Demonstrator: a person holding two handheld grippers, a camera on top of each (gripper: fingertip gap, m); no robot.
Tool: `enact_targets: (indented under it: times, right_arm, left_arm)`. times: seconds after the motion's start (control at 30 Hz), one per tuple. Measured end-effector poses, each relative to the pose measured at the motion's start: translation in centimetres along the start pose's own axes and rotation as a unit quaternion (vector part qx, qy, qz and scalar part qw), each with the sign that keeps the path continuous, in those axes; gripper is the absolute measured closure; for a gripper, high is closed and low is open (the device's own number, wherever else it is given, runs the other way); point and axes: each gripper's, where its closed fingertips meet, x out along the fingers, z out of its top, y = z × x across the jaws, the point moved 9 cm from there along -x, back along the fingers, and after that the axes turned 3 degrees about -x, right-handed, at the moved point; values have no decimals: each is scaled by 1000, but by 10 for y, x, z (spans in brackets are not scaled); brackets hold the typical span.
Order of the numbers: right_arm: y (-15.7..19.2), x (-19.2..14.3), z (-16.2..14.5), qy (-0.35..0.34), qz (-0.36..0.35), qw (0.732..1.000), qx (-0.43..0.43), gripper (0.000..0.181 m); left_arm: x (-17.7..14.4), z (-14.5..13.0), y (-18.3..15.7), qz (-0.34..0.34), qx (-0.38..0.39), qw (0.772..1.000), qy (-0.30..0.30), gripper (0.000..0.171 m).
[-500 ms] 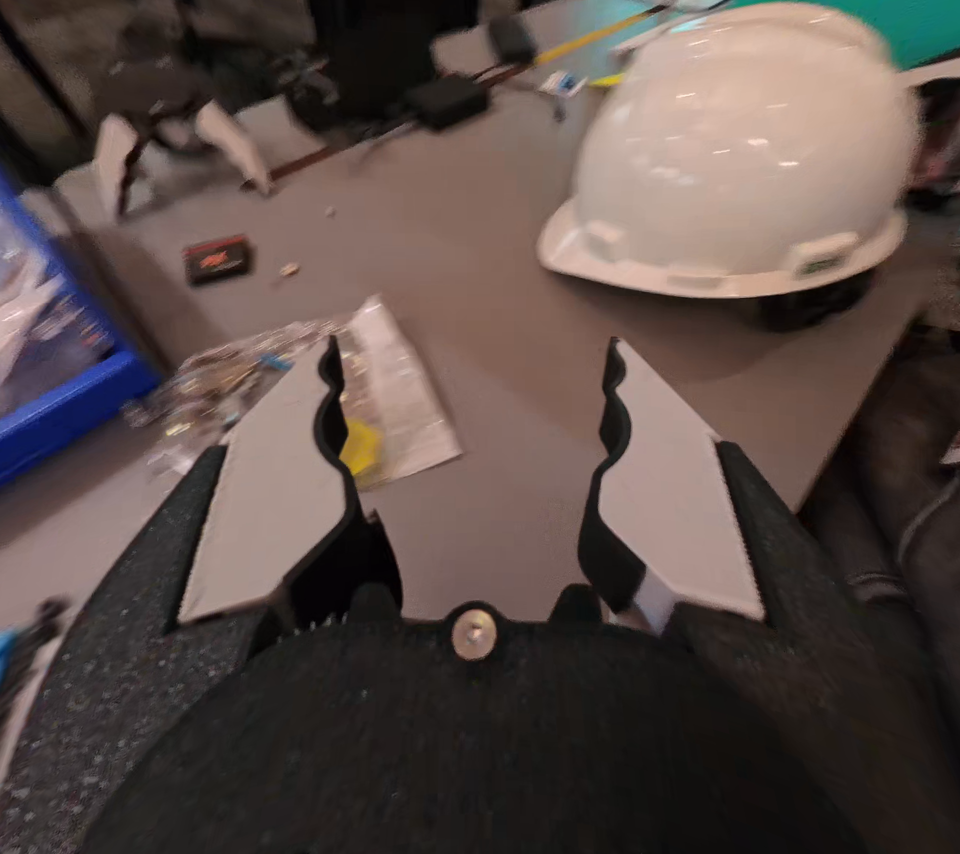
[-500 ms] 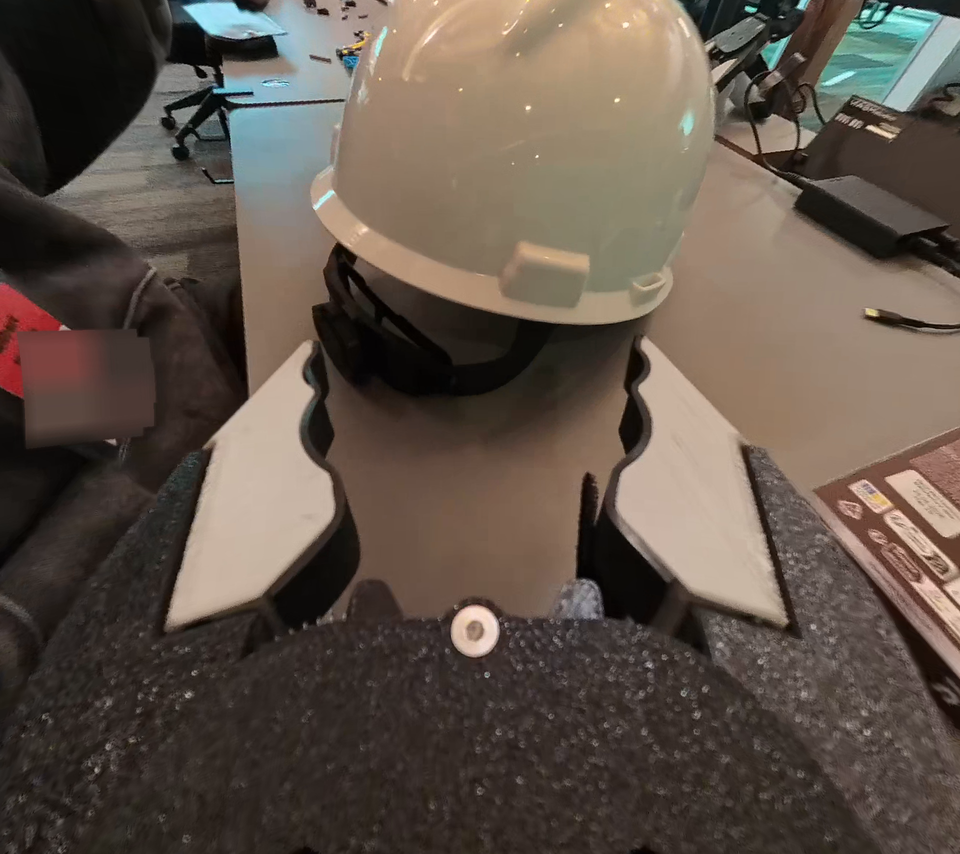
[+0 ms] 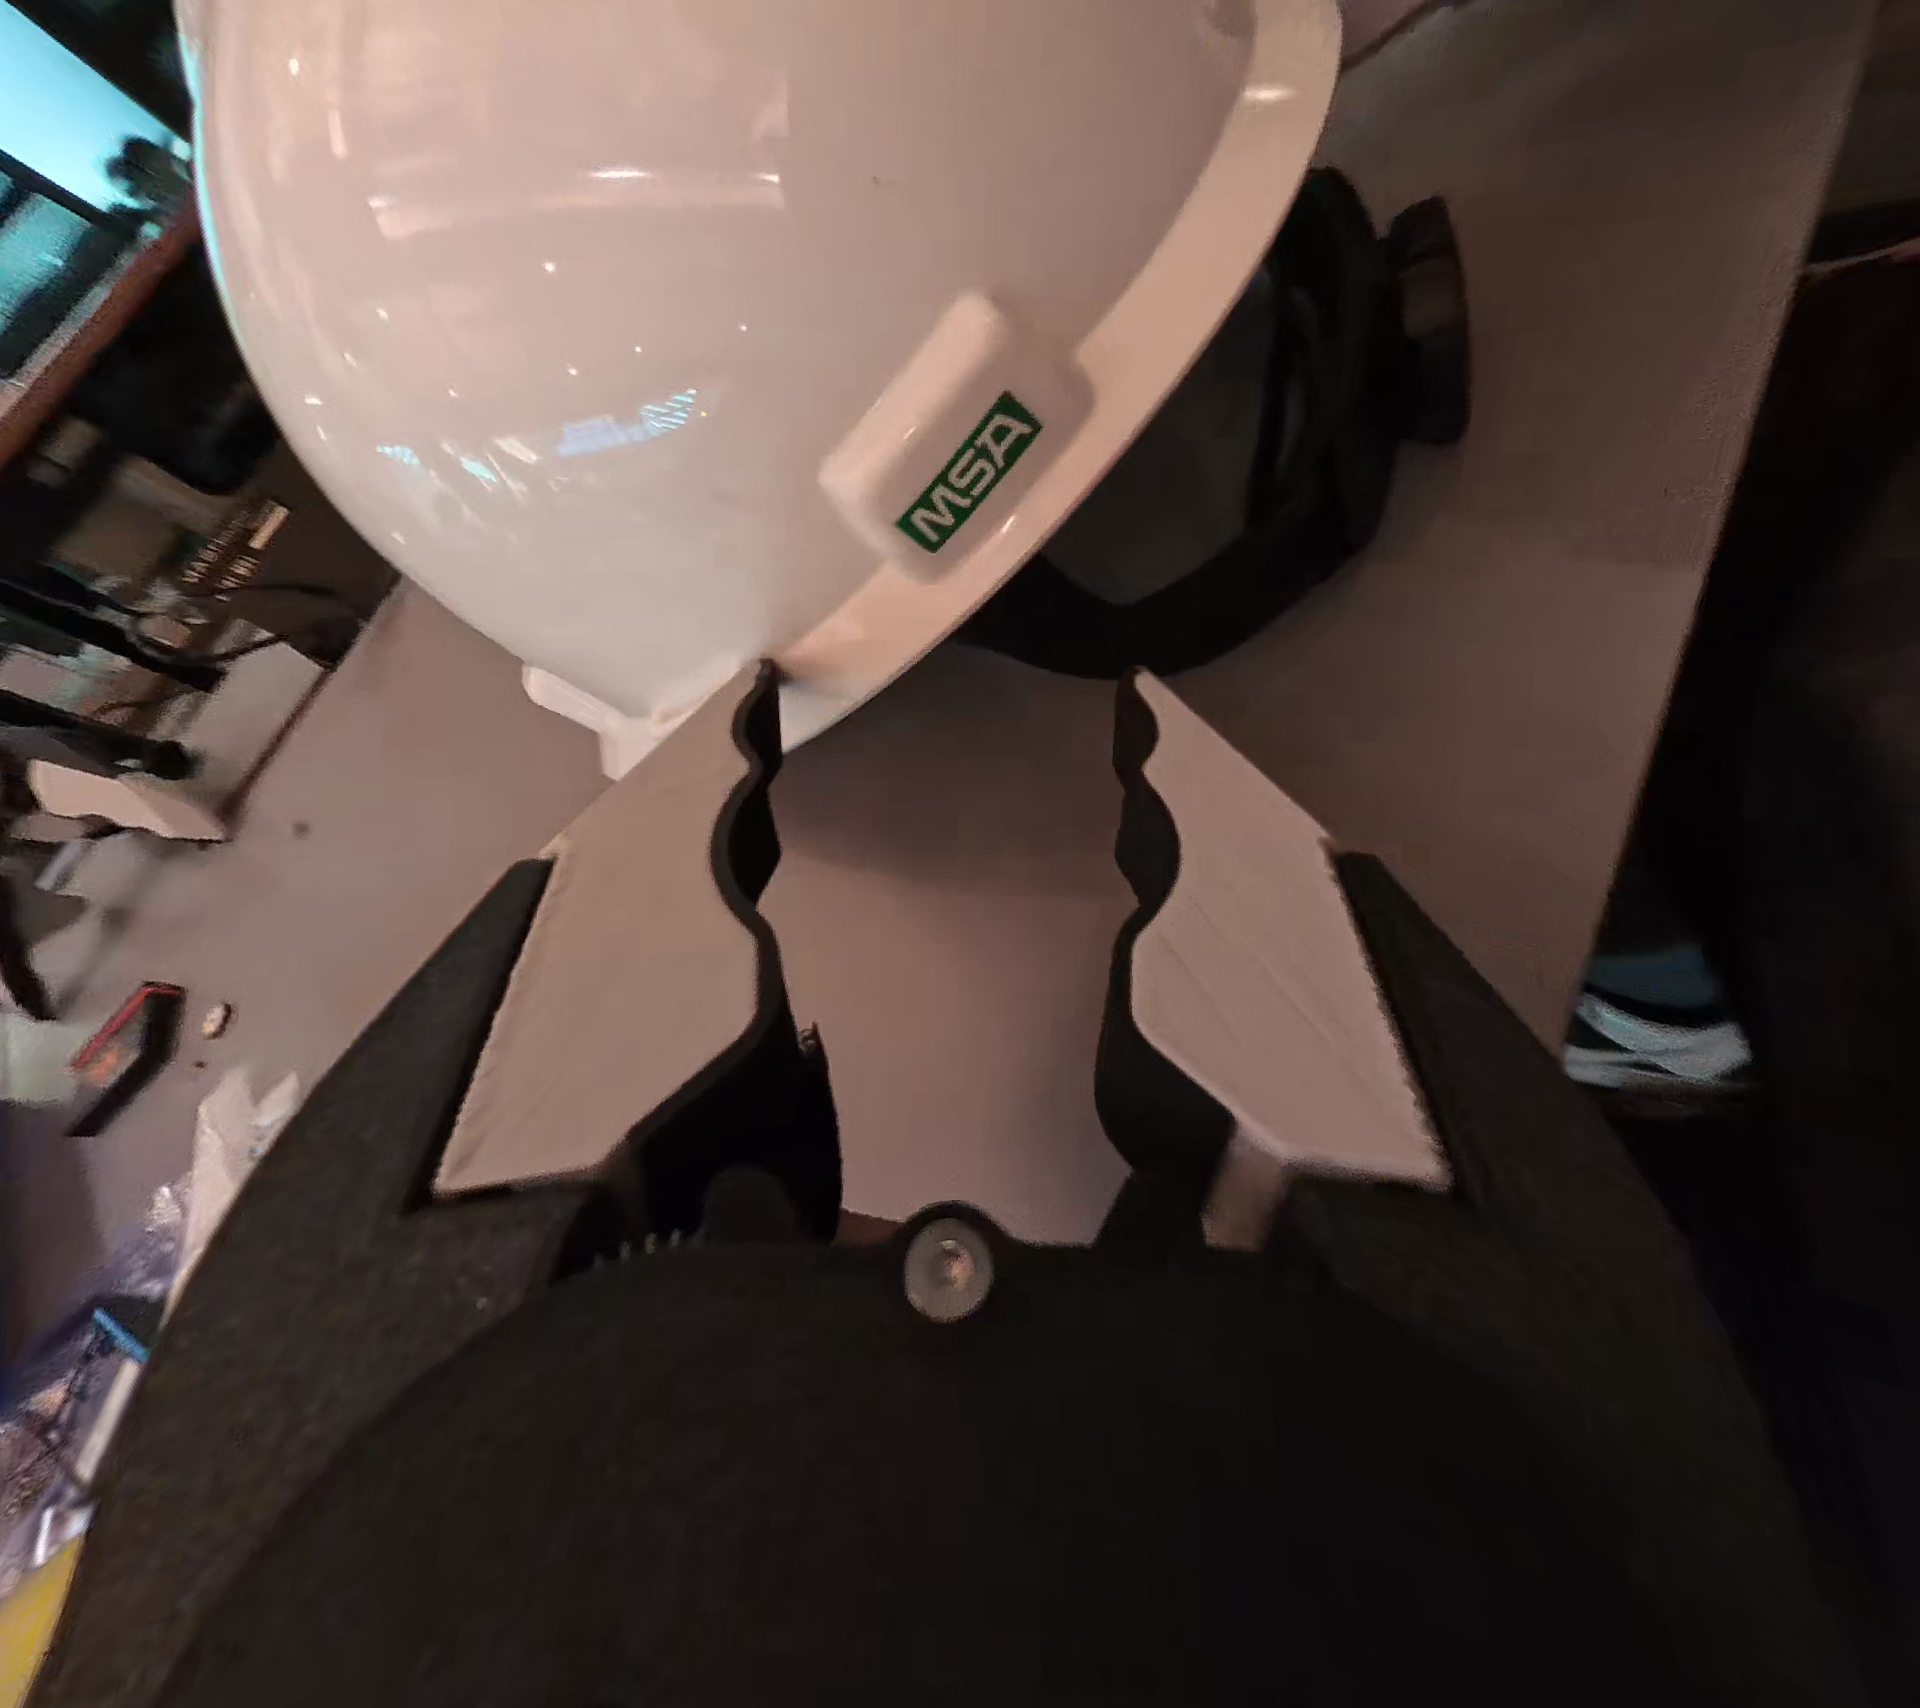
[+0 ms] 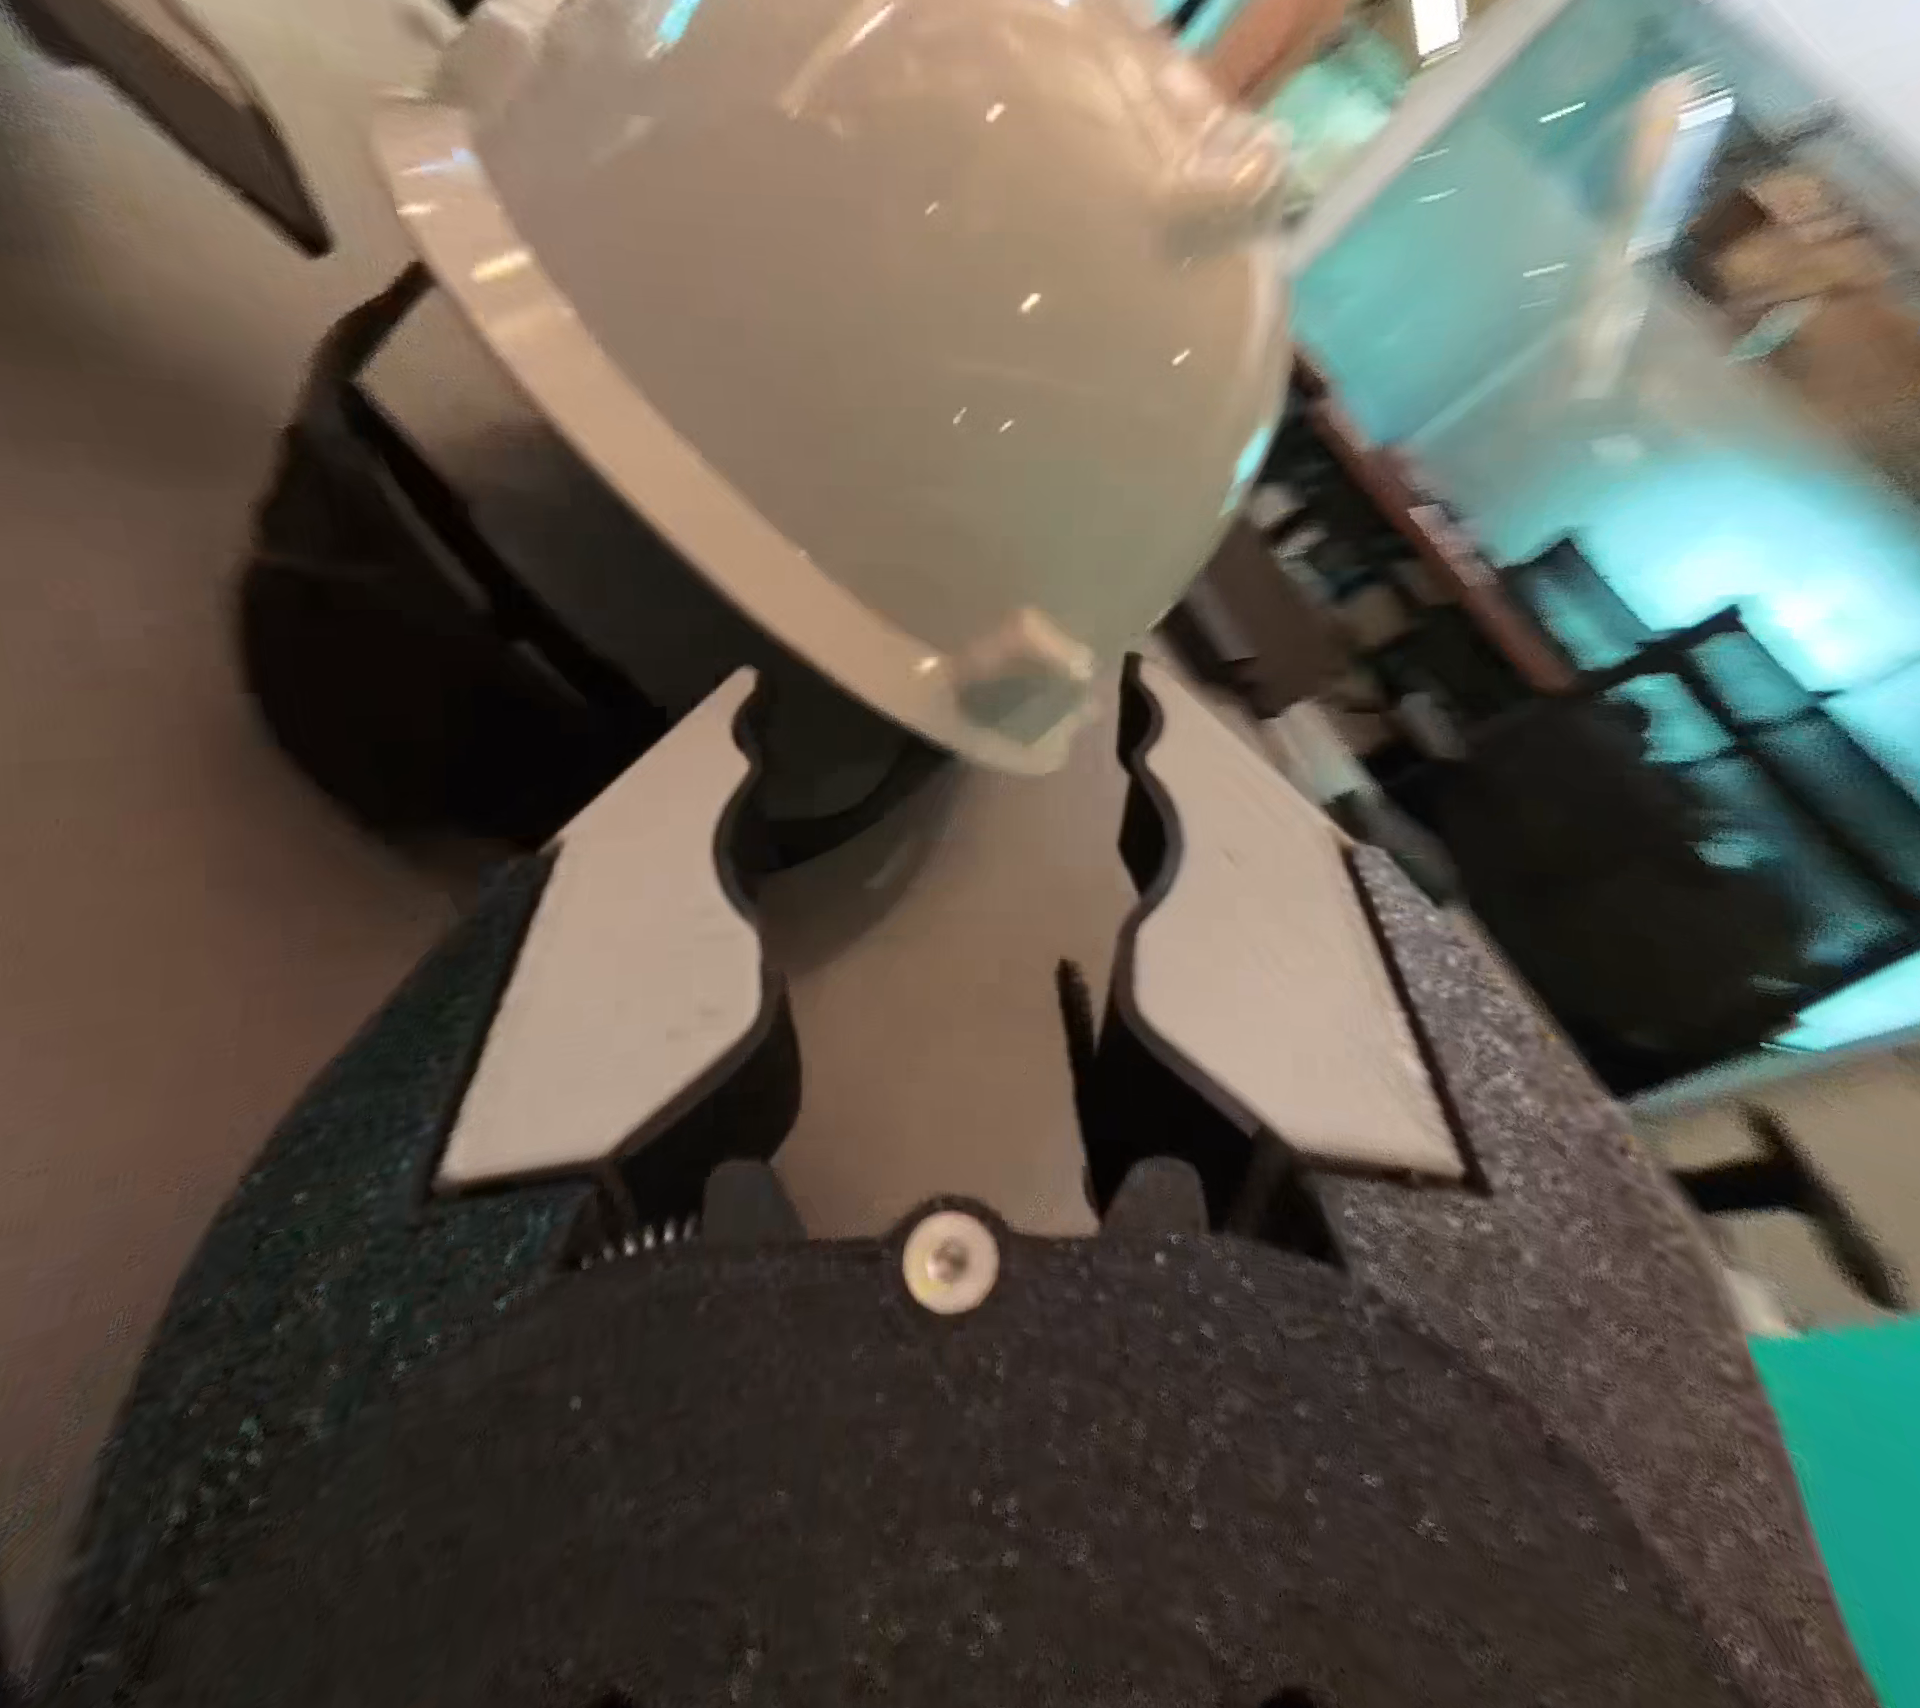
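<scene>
The left gripper (image 3: 948, 684) has its fingers spread wide and holds nothing; its left fingertip touches the rim of a glossy white plastic hard hat (image 3: 665, 224) resting on the grey table (image 3: 1558, 453). The hat's black inner headband (image 3: 1309, 453) shows just beyond the right finger. The right gripper (image 4: 940, 682), fingers also wide apart and empty, has the same hard hat's (image 4: 862, 308) brim just past its tips; that view is blurred.

white hard hat (image 3: 644, 224), grey table (image 3: 1507, 453), black headband (image 3: 1278, 536)
</scene>
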Motion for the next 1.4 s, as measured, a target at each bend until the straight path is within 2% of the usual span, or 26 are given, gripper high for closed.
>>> enact_targets:
  times: [0.03,0.1,0.13,0.17,0.23,0.3,0.43,0.53,0.57,0.63,0.7,0.77,0.83,0.87,0.97,1.07,1.1,1.23,1.27,1.3,1.4]
  right_arm:
    - [3,2,5,-6,-27,999,-16,116]
    - [14,9,10,-5,-17,999,-43,122]
    - [14,12,12,10,-49,998,-47,126]
    - [12,16,13,26,-77,995,-56,129]
    - [8,22,16,47,-84,992,-88,132]
    - [-3,30,20,71,-89,987,-113,137]
    - [-51,39,49,76,-101,986,-104,153]
    - [-102,46,87,87,-99,986,-105,165]
    - [-119,51,99,105,-77,986,-105,167]
    - [-151,68,119,164,11,984,-61,167]
    - [-174,89,125,239,99,966,-16,168]
    - [-183,112,117,301,183,936,-7,170]
    - [-179,134,99,352,268,897,7,170]
    - [-180,144,90,368,287,884,18,170]
    - [-195,167,79,363,353,855,109,167]
    - [-203,183,59,382,396,814,185,166]
    - [-203,187,51,392,406,798,210,166]
    - [-200,197,23,408,433,749,292,167]
    - [-198,199,18,405,440,739,309,167]
    - [-197,204,14,401,440,733,329,167]
    - [-200,217,3,364,429,726,396,165]
  left_arm:
    - [2,0,-1,12,8,1000,-9,108]
    - [6,2,-1,37,23,999,-27,113]
    - [8,4,0,53,32,998,-30,116]
    - [11,6,3,79,44,996,-25,124]
    - [17,8,8,118,71,990,-9,147]
    - [23,12,15,133,72,988,-2,152]
    - [23,48,42,165,69,984,-23,160]
    - [14,86,69,139,32,989,-28,164]
    - [12,98,78,117,14,993,-19,164]
    - [10,112,94,74,-29,997,11,164]
    - [12,117,107,18,-93,995,25,164]
    - [17,114,118,-44,-164,985,44,164]
    - [25,101,126,-97,-229,966,71,164]
    - [29,94,131,-112,-262,956,69,162]
    - [32,80,151,-165,-374,912,20,164]
    - [29,69,162,-174,-442,879,-38,165]
    - [25,63,164,-171,-458,871,-48,161]
    - [25,33,143,-166,-477,863,-14,93]
    - [30,29,134,-175,-475,863,5,93]
    - [33,28,129,-175,-473,864,14,84]
    - [35,30,134,-170,-486,856,42,84]
